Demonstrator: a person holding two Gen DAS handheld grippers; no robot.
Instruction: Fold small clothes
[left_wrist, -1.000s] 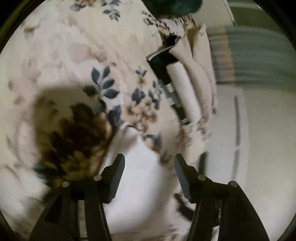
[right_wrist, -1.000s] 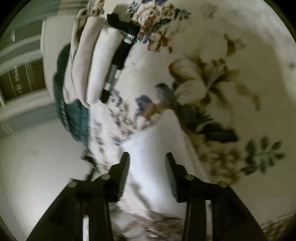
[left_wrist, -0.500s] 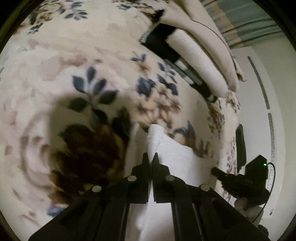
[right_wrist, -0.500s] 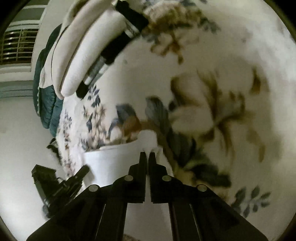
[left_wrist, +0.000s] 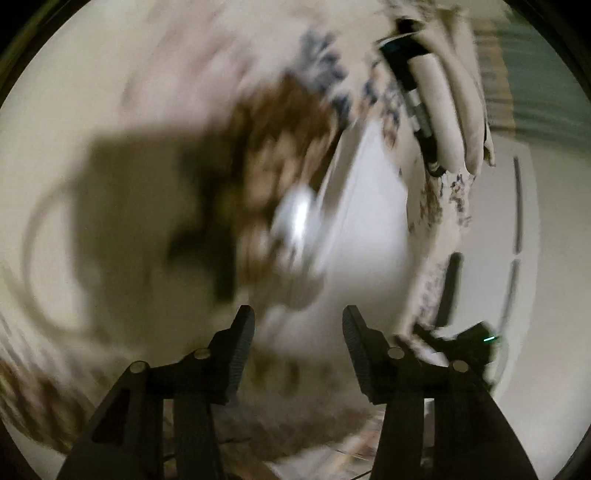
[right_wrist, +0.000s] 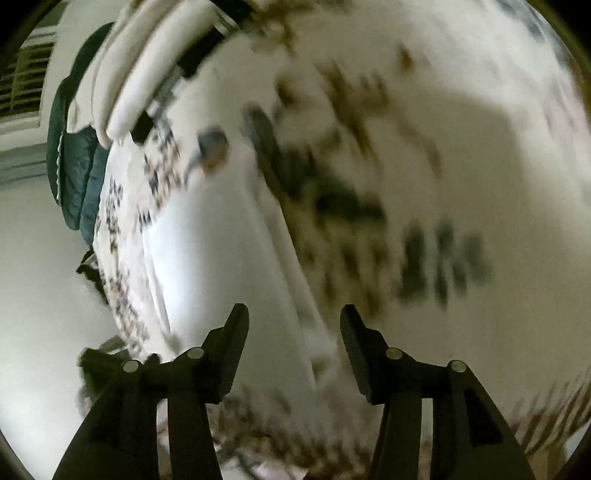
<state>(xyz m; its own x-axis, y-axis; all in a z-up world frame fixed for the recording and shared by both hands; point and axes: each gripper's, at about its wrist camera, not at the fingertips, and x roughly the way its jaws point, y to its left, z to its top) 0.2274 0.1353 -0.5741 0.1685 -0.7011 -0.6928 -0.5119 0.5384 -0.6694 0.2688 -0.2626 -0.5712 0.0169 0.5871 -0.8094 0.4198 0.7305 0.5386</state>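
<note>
Both views badly smeared by motion blur, so much is hard to read. The floral bedspread (left_wrist: 129, 110) pattern is just brown and blue streaks; edges of the white garment (left_wrist: 369, 221) are soft, and its near end is cut off behind the fingers in both views. It lies flat on the spread near the bed's edge, seen again from the right wrist (right_wrist: 214, 258).

Left gripper (left_wrist: 298, 339): jaws apart & opening, nothing between the pads, only blurred cloth below. Right gripper (right_wrist: 294, 338): same, jaws spreading, holding nothing, garment under and left of it.

Around: folded cream clothes stack (left_wrist: 454, 110) at far end w/ a dark striped item (left_wrist: 413, 85) tucked beside it. Dark green quilted thing (right_wrist: 74, 166) hangs off the bed's far-left side. A black device w/ green light (left_wrist: 476, 338) sits low right, half hidden by a finger; can't tell what it is. Pale floor (left_wrist: 535, 369) beyond.
</note>
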